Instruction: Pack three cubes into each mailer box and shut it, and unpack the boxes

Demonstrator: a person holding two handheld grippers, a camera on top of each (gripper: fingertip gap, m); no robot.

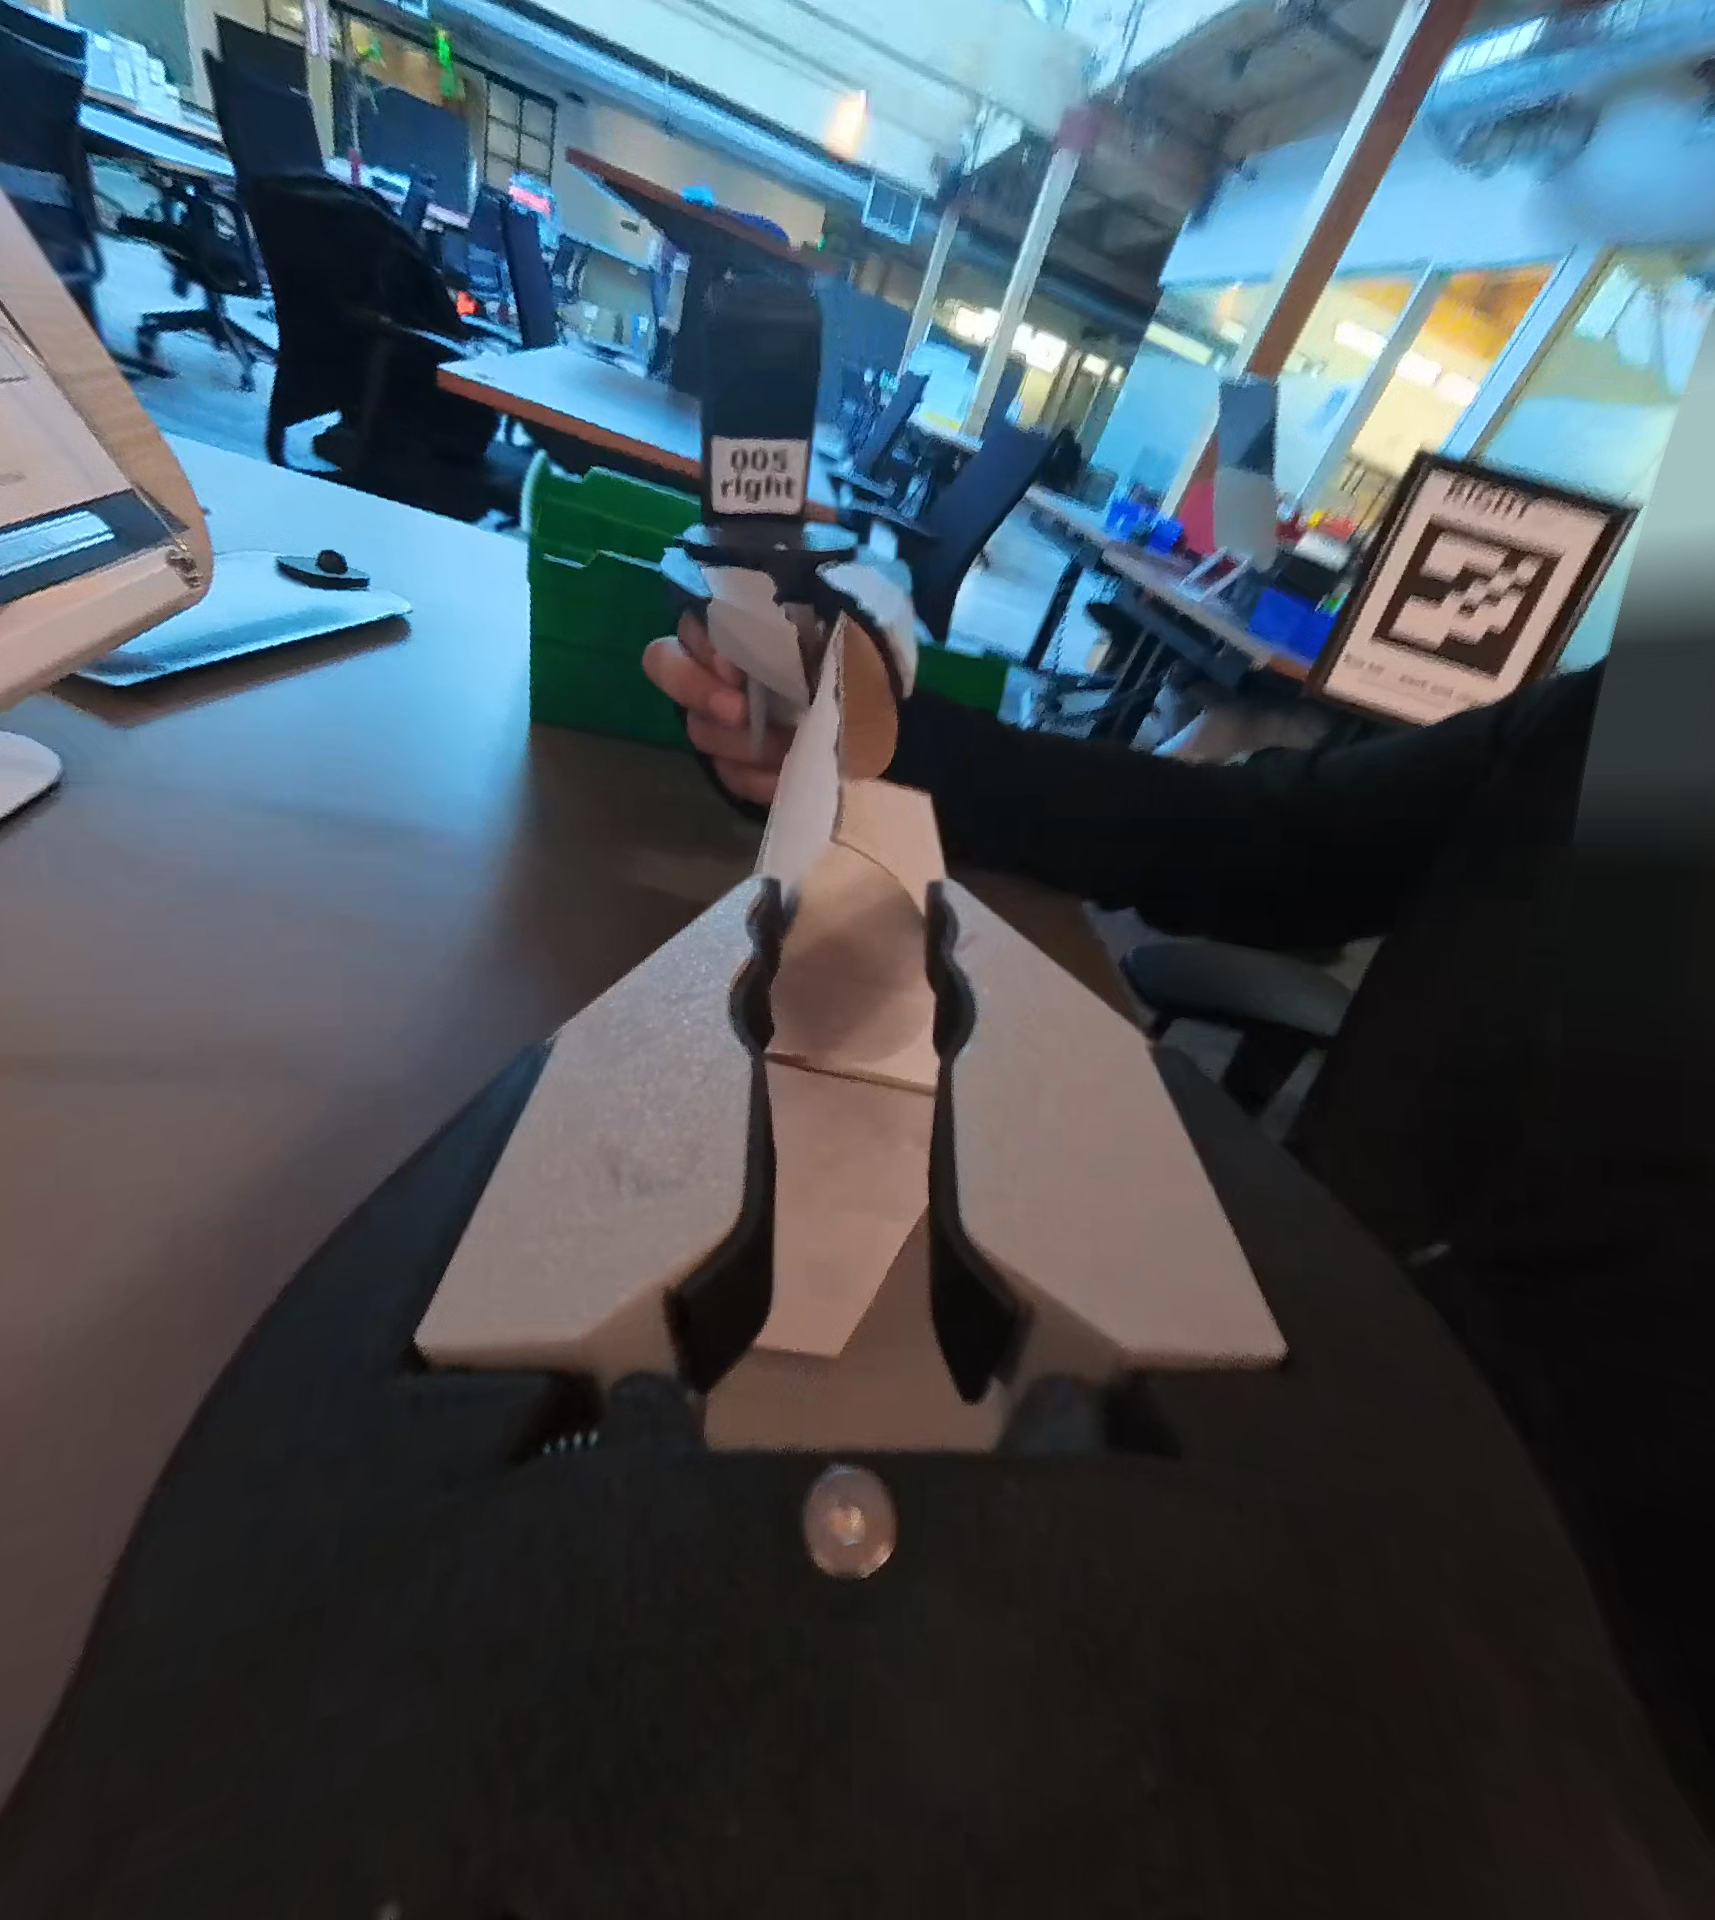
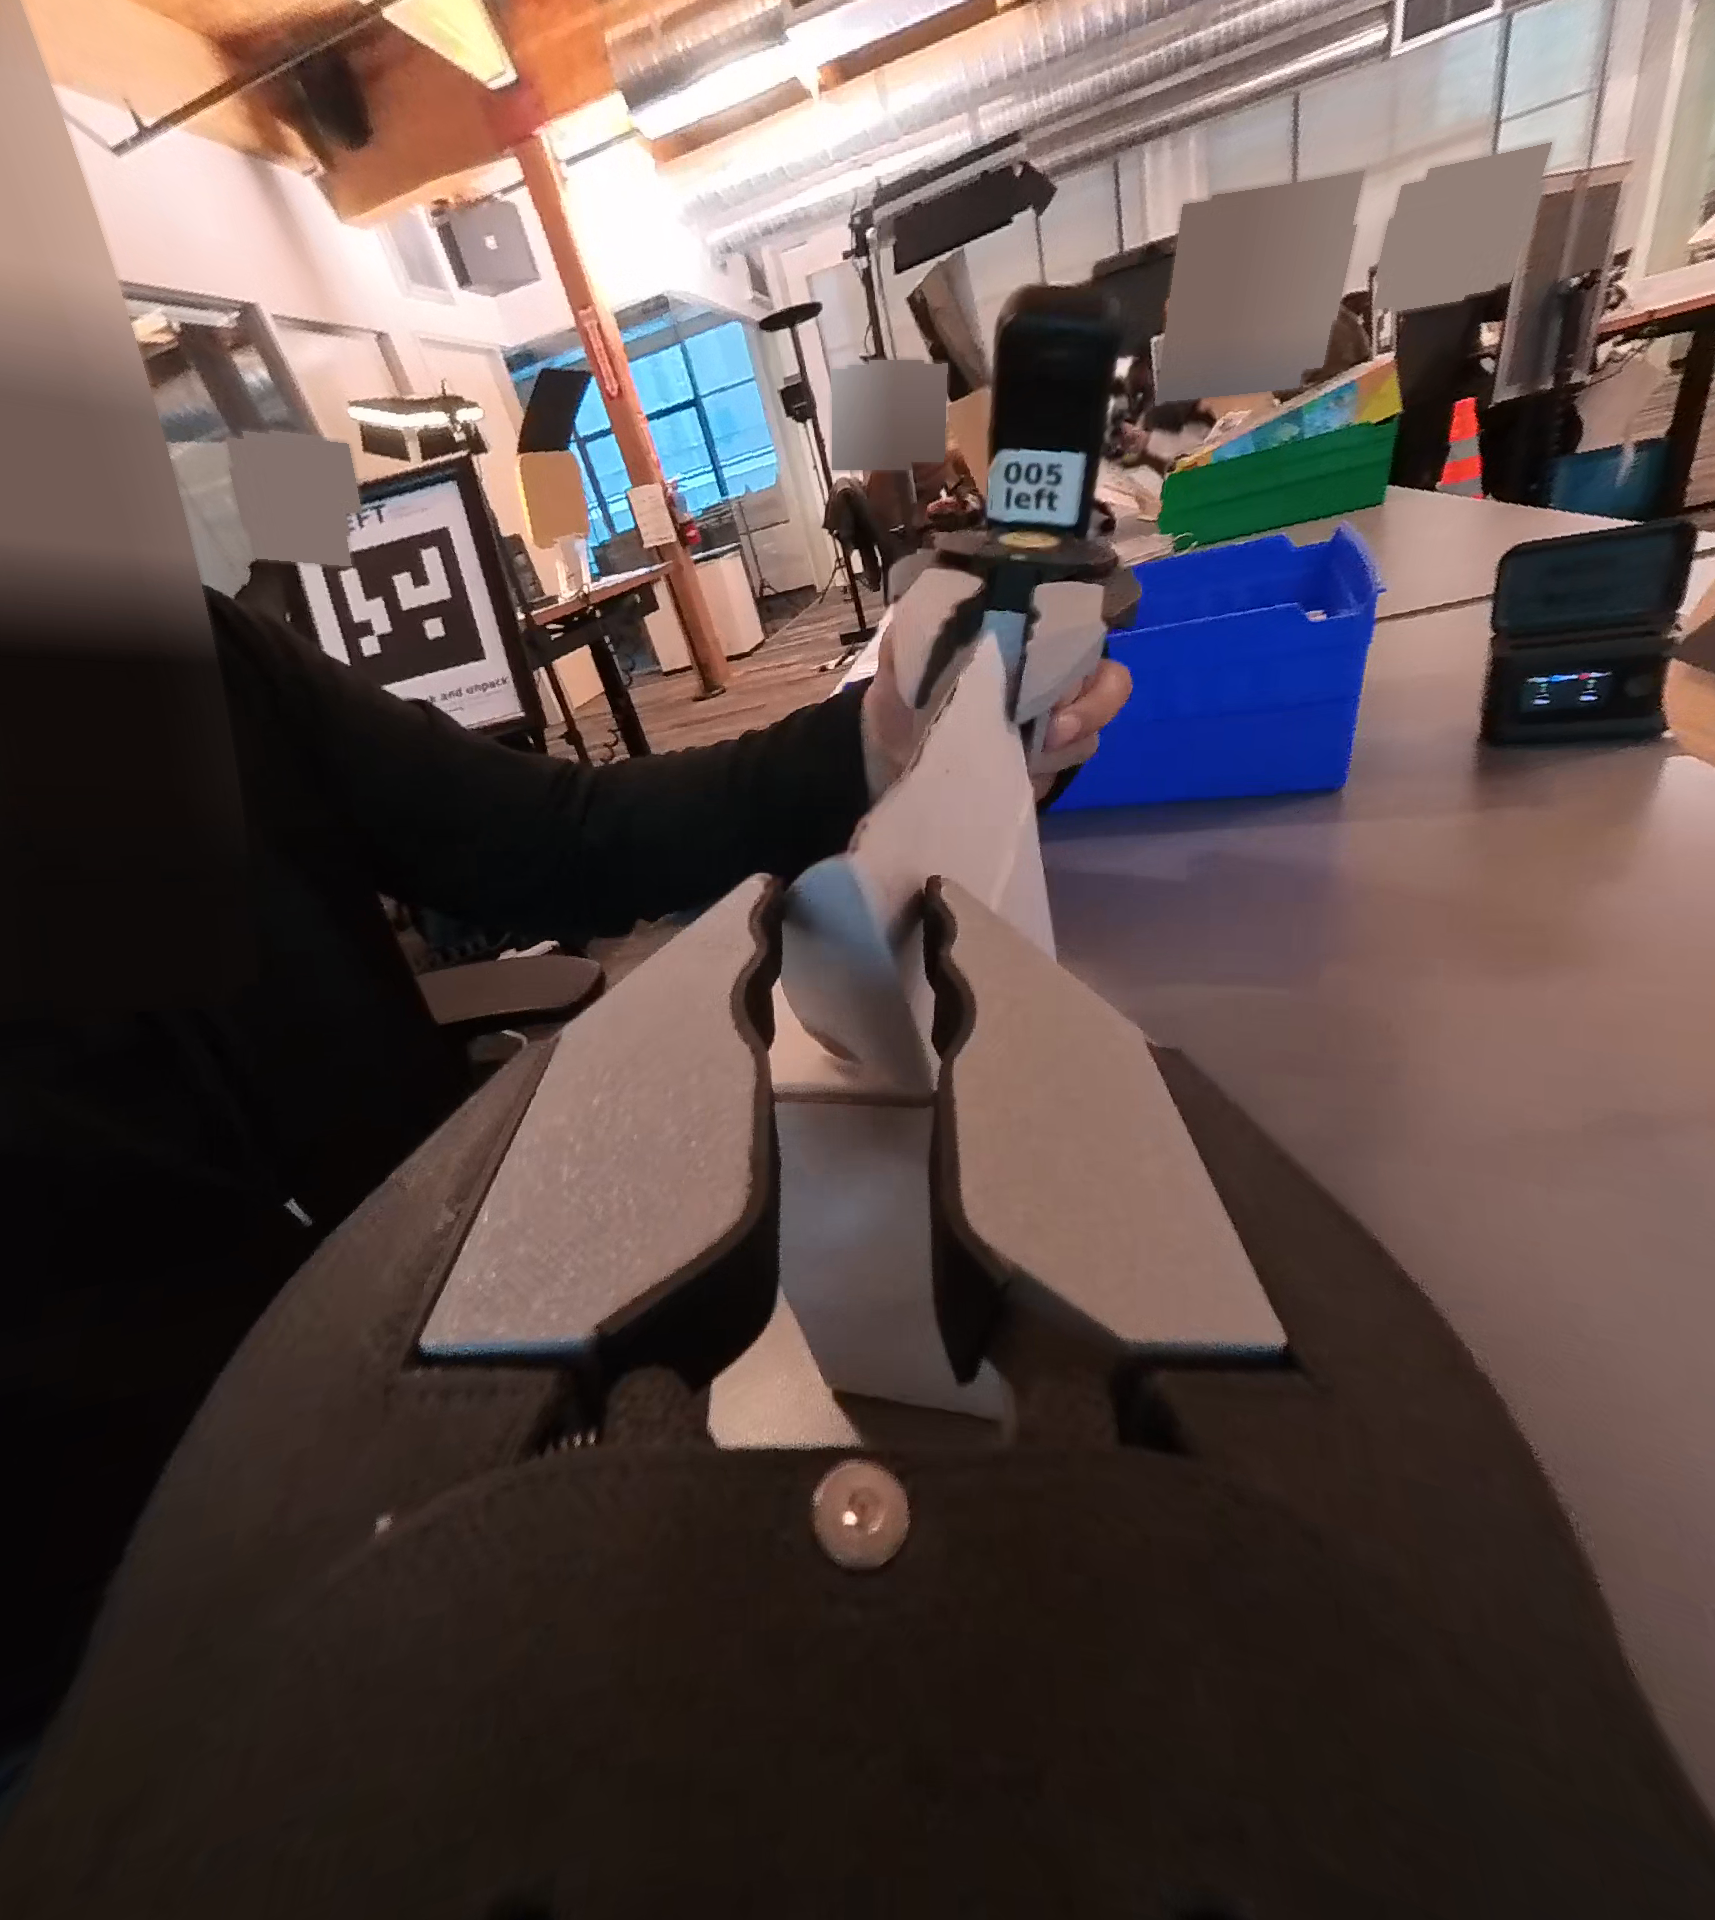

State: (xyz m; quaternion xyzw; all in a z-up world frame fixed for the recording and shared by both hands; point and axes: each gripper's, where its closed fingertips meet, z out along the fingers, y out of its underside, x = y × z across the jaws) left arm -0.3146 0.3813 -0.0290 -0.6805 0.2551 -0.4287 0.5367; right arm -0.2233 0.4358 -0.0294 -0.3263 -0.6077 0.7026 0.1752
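— Grey fingers (image 1: pixel 645 1132) of the left gripper (image 1: pixel 848 925) fill the near view, set narrow, with a cardboard flap between them

— And the right gripper (image 2: pixel 853 925)?

— Same picture: narrow, a flap of the mailer box (image 2: pixel 978 769) between its fingers (image 2: pixel 1040 1132). Whether either one truly pinches the card, I can't tell

— So where's the box?

— Held up off the desk (image 2: pixel 1404 935) between the two grippers, which face each other

— Any cubes?

— None in sight. A blue bin (image 2: pixel 1248 675) and a green bin (image 1: pixel 604 613) stand behind

— Which step, then?

— My guess is working the flaps, opening or closing; I can't say which. Next calls for both hands moving together so the card doesn't tear or slip
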